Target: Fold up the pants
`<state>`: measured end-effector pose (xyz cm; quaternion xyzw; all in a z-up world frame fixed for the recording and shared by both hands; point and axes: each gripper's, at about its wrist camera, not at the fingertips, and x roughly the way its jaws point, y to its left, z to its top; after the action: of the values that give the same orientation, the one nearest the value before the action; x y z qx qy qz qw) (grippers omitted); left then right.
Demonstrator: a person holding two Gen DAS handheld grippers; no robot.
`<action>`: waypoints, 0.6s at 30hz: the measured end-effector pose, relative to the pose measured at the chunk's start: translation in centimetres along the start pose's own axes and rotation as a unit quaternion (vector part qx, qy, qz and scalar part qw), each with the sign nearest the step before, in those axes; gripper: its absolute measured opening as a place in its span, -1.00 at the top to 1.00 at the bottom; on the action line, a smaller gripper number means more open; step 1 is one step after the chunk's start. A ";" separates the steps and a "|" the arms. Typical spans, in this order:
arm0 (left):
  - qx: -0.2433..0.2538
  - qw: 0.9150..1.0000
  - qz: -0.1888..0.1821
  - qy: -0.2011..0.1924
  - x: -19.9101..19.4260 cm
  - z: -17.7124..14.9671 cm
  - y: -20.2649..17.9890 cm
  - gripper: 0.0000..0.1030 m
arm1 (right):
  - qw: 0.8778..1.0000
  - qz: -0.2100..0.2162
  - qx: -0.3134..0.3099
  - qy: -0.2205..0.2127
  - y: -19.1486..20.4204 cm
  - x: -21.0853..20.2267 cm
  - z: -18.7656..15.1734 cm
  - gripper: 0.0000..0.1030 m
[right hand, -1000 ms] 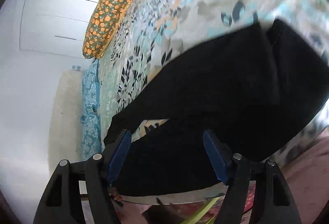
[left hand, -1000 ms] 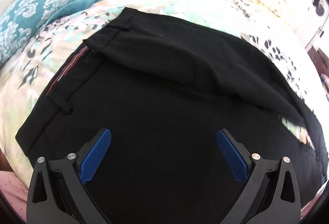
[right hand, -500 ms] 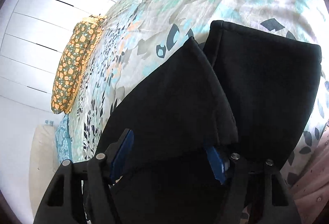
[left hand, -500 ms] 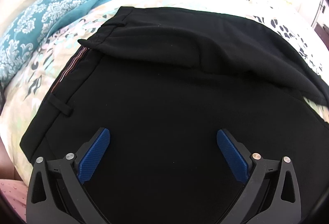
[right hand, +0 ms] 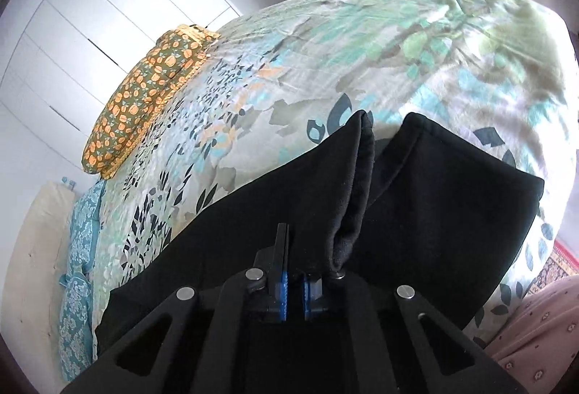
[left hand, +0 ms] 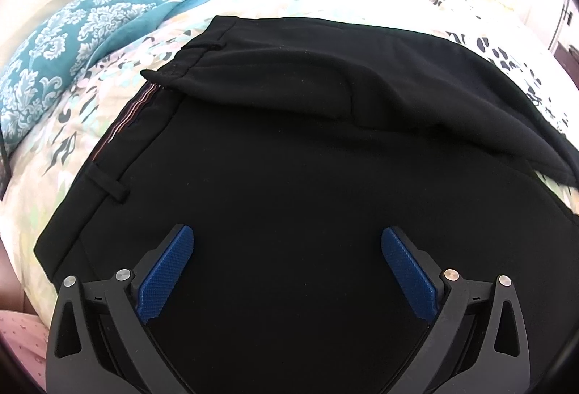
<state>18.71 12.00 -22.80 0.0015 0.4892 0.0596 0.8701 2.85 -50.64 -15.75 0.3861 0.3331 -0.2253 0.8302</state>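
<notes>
A: Black woven fabric fills most of both views. Is that one pair of black dress pants (left hand: 289,148)?

B: One pair, spread on the floral leaf-print bedspread (right hand: 325,43). In the left wrist view the waistband runs down the left side, with two belt loops showing and a striped inner lining at its edge. A fold of cloth lies across the upper half of the frame.

A: And the left gripper (left hand: 287,271)?

B: One at the bottom centre, its two blue textured pads (left hand: 164,278) set wide apart above the cloth, with nothing pinched between them.

A: The right gripper (right hand: 294,289)?

B: Bottom centre of its view, jaws closed tight together. A bunched ridge of the pants fabric rises just right of the fingers; whether cloth is actually clamped between the pads I cannot tell. Two leg ends show in the middle of that frame.

A: Anything else on the bed?

B: One orange-and-green patterned pillow (right hand: 144,97) at the upper left of the right view, and teal damask-print cloth (left hand: 90,32) at the upper left of the left view. White wardrobe doors (right hand: 90,14) stand behind.
</notes>
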 end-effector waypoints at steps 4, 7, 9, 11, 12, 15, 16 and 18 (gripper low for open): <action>-0.001 1.000 0.001 -0.002 0.0 0.0 0.0 -0.99 | 1.000 0.003 -0.007 -0.002 -0.3 -0.5 0.2 0.88; -0.001 1.000 0.003 -0.003 -0.1 0.0 0.1 -0.99 | 1.000 0.008 -0.006 -0.002 -0.1 -0.6 0.3 0.88; -0.002 1.000 0.003 -0.004 -0.1 0.0 0.1 -0.99 | 1.000 0.010 -0.006 -0.003 -0.1 -0.7 0.3 0.88; -0.001 1.000 0.003 -0.004 -0.1 0.0 0.1 -0.99 | 1.000 0.012 -0.008 -0.004 0.0 -0.9 0.3 0.88; -0.001 1.000 0.003 -0.004 -0.1 0.0 0.1 -0.99 | 1.000 0.013 -0.010 -0.006 0.0 -1.0 0.3 0.88; -0.001 1.000 0.003 -0.004 -0.1 0.0 0.1 -0.99 | 0.999 0.017 -0.026 -0.011 0.7 -1.5 0.3 0.88; -0.001 1.000 0.003 -0.004 -0.1 0.0 0.1 -0.99 | 0.999 0.020 -0.032 -0.013 1.1 -1.7 0.4 0.88; -0.001 1.000 0.003 -0.004 -0.1 0.0 0.1 -0.99 | 0.998 0.026 -0.046 -0.018 1.8 -2.2 0.4 0.88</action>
<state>18.64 12.07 -22.76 0.0021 0.4858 0.0627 0.8718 2.64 -49.62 -13.08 0.3521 0.3180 -0.1945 0.8585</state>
